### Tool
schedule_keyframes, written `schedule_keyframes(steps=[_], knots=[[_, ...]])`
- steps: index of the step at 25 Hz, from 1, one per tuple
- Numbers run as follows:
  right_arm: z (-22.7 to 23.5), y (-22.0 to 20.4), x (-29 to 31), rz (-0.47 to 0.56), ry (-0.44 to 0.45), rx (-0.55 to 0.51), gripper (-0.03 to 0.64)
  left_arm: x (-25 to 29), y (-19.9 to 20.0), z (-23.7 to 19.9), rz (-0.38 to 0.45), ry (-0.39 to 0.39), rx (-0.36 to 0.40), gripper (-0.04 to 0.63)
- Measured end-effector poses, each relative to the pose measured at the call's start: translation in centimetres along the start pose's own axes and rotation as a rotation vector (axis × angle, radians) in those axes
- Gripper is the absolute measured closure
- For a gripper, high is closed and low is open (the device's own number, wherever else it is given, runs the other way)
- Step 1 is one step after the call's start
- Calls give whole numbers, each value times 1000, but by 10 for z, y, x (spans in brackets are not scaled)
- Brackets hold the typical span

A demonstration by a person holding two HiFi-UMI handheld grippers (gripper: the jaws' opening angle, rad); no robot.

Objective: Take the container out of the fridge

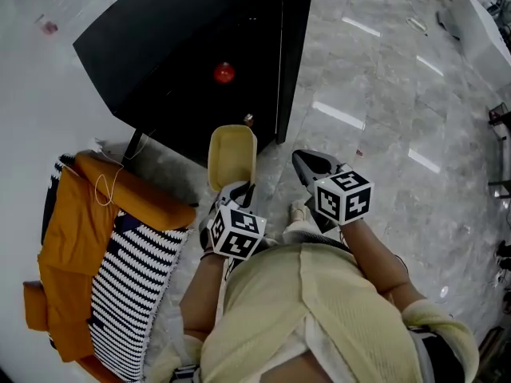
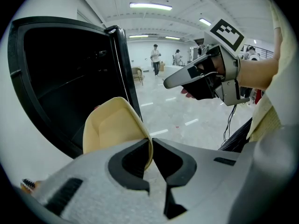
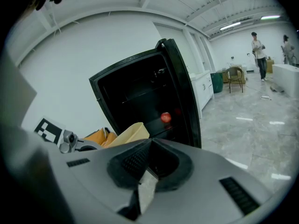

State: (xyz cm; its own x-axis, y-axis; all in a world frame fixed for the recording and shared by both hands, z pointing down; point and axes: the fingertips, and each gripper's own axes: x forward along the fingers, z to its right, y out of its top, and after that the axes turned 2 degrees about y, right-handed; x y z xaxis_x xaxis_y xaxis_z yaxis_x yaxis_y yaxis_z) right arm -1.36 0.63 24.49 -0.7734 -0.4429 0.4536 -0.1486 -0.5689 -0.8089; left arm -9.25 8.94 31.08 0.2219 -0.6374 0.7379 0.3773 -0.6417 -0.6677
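Lift-out looks basically done: the container point(image 1: 231, 156) is clear of the fridge point(image 1: 200, 62), sticking out ahead of the left gripper point(image 1: 238, 191), which is clamped on its near rim. The right gripper point(image 1: 307, 166), just to the right, is closed w/ nothing in it. Next: carry it away level & set it down.

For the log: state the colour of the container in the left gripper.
Pale cream-yellow container, plain with no pattern; the head view shows it best.

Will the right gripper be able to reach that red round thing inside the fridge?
Probably yes. The fridge stands open, and nothing seems to sit between the right gripper and the red round thing. Its fingers are shut, so they would need to open first.
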Motion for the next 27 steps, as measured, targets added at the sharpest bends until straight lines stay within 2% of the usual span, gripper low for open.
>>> schedule_keyframes(steps=[27], knots=[[2,-12,6,-34,19,-6,589,11,0,11,-21,-17,2,554]])
